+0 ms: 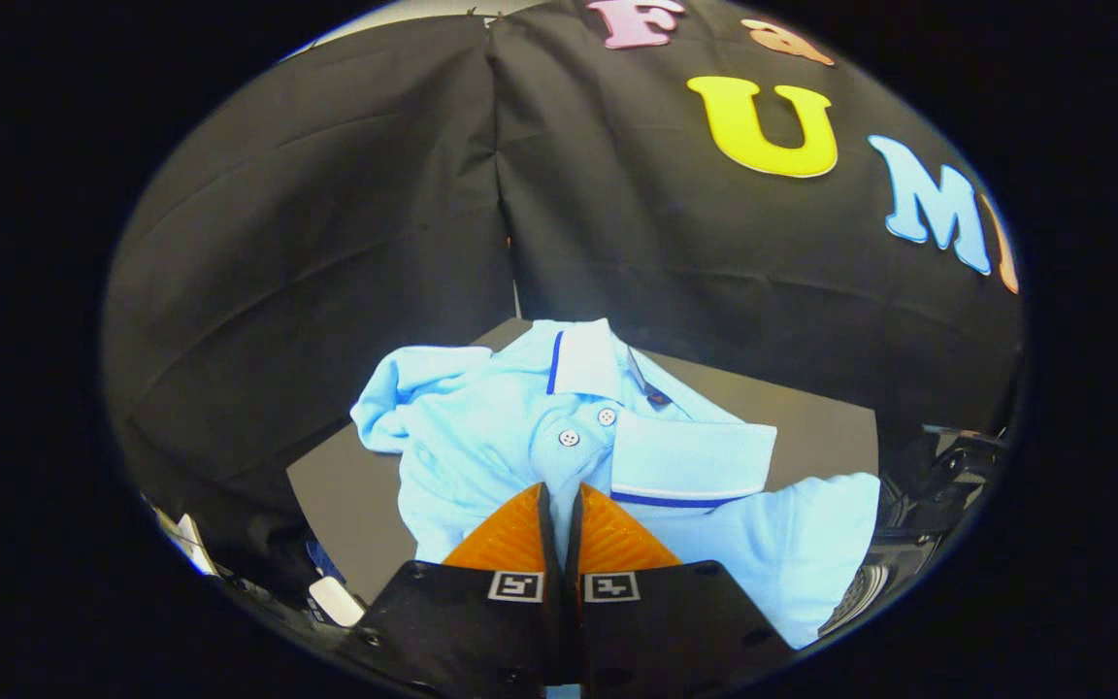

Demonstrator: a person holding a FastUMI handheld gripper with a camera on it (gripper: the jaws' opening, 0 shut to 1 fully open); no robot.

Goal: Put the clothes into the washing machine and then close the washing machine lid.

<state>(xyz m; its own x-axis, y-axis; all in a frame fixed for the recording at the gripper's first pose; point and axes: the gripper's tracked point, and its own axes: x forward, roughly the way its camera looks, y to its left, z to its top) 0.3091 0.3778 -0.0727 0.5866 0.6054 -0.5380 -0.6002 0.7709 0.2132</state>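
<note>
A light blue polo shirt with a white collar edged in dark blue lies crumpled on a grey table top. My gripper sits at the shirt's button placket, just below the two white buttons. Its fingers are closed to a thin slit, and a strip of blue cloth shows pinched in that slit. One sleeve spreads off to the left of the fingers; the shirt's body trails right toward the washing machine. That dark machine stands at the table's right end, with a bit of its perforated drum showing.
Black cloth walls close in behind and to the left of the table. Small white and blue objects lie low at the left, past the table's near corner. Bare grey table shows beyond the collar on the right.
</note>
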